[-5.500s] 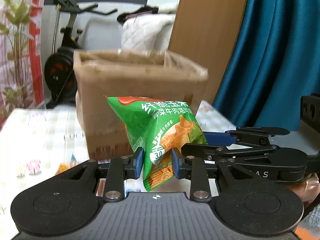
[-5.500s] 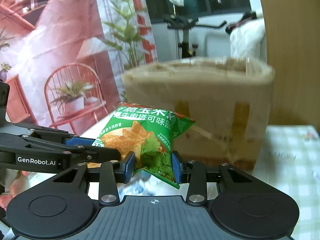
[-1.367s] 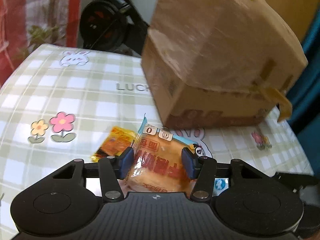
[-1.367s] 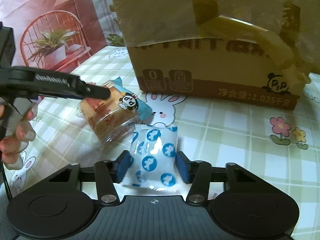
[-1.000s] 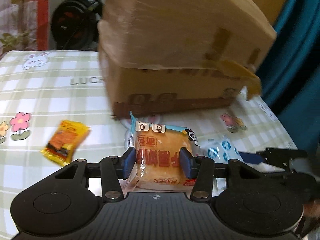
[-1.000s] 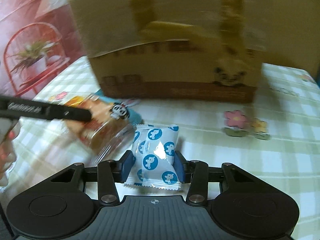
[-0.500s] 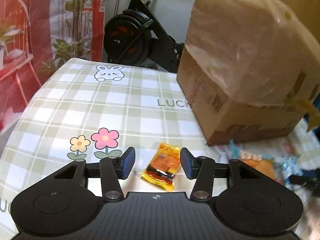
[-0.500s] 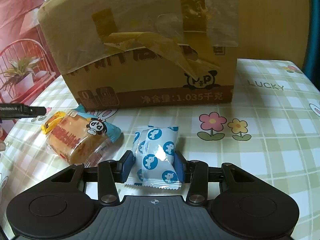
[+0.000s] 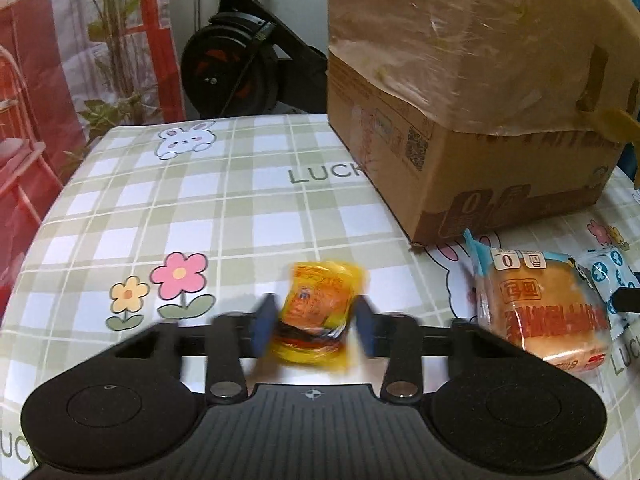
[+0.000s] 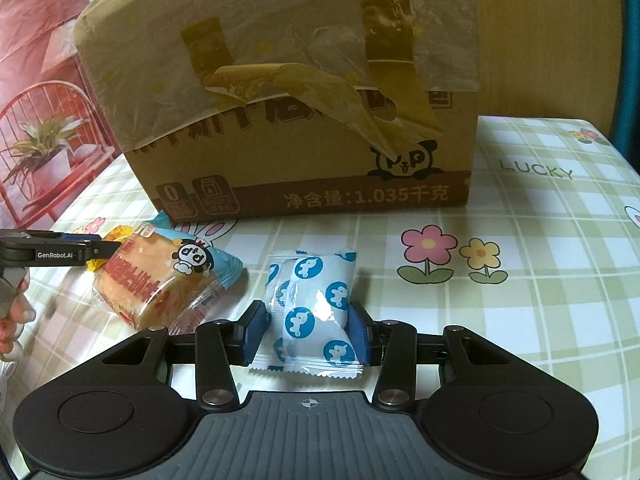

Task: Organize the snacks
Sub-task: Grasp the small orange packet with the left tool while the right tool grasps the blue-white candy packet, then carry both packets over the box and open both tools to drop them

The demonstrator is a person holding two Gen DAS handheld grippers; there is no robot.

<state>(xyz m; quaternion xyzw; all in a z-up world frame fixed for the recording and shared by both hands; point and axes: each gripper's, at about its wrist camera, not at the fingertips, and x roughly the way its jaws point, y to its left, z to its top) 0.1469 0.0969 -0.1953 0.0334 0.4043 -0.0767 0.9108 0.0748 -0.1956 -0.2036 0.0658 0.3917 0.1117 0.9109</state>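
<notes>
The yellow packet is being straddled by the left gripper, whose blurred pads flank it; whether it is clamped cannot be told. The white pouch is being pinched at both sides by the right gripper, low on the tabletop. Both grips are best being squared on the packets' middles, so crinkly film is not being squeezed out. The cake is lying just beside the pouch, the box is standing close behind, and open room is being left to the right.
</notes>
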